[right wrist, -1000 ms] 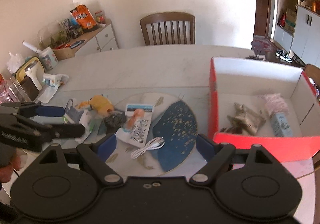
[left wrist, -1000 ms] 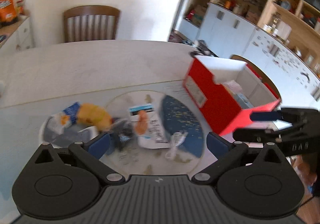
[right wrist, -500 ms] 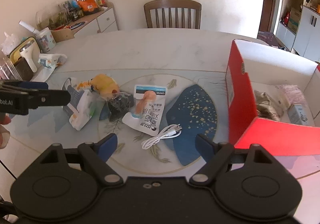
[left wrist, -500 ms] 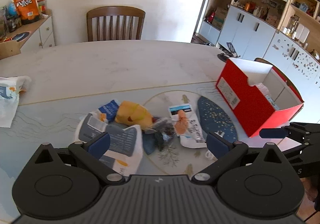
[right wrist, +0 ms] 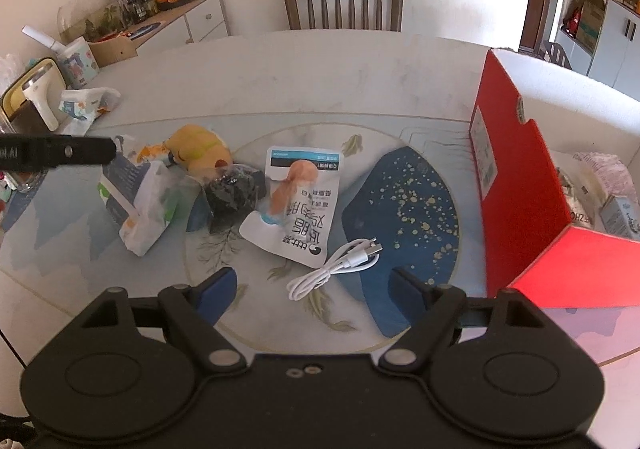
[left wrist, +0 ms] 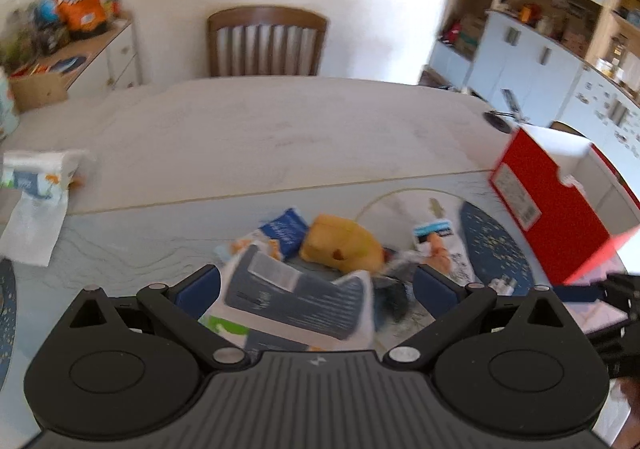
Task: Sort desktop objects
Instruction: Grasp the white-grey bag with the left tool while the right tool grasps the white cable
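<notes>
Loose items lie on the table: a blue-and-white tissue pack (right wrist: 132, 193), a yellow plush toy (right wrist: 198, 151), a black crinkly packet (right wrist: 236, 191), a white snack pouch (right wrist: 298, 205) and a white USB cable (right wrist: 340, 265). My left gripper (left wrist: 316, 285) is open, with the tissue pack (left wrist: 296, 297) between its fingers; contact is unclear. The yellow plush (left wrist: 340, 247) lies just beyond. My right gripper (right wrist: 312, 289) is open and empty just short of the cable. A red box (right wrist: 520, 177) at the right holds several items.
A wooden chair (right wrist: 342, 1) stands at the far side of the table. A sideboard (right wrist: 160, 21) with snack bags is at the back left. A second tissue pack (right wrist: 84, 103) and a white appliance (right wrist: 36, 97) sit at the table's left edge.
My left gripper has moved forward and left, so the tissue pack now sits between its fingers. My right gripper has drawn back from the red box and come down nearer the cable.
</notes>
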